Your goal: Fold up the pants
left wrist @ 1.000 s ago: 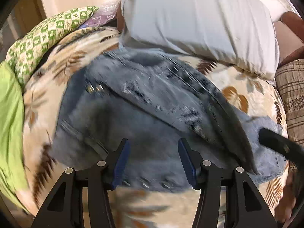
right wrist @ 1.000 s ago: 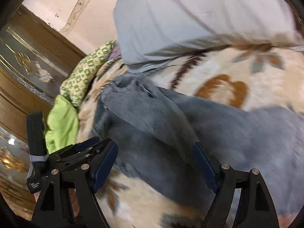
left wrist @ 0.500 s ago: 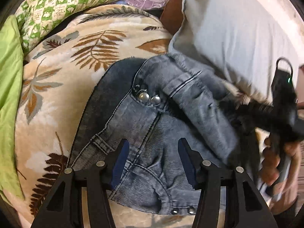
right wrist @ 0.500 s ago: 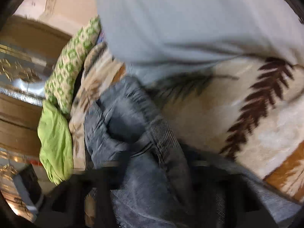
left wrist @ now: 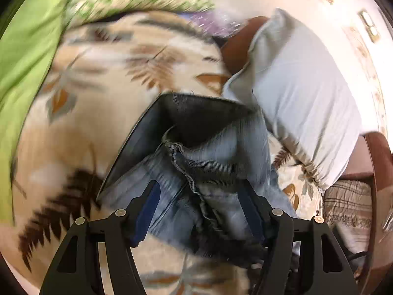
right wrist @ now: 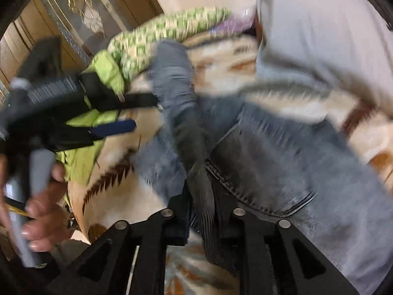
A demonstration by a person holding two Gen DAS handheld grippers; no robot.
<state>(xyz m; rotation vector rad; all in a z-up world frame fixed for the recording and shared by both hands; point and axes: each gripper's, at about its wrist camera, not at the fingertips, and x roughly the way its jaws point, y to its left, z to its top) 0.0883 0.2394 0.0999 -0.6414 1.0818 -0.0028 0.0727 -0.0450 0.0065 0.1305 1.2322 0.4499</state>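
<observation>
The right gripper [right wrist: 200, 221] is pinching a fold of the faded blue denim pants [right wrist: 270, 162] with jaws opening, risking slippage toward the grey pillow [right wrist: 319, 24], while the left gripper [left wrist: 200, 211] is widening its jaws around loose denim, gripping nothing.

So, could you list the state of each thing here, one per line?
Jeans: bunched, partly folded, on the blanket.
Left hand-held gripper: opening, denim between its jaws, pads not pressing.
Right hand-held gripper: pinching a denim fold, jaws easing open.
Pillow: lying flat.

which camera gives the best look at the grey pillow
The left wrist view. It shows nearly the whole grey pillow, lying on the bed beside the jeans. The right wrist view catches only part of it, blurred and cut off at the upper right.
</observation>
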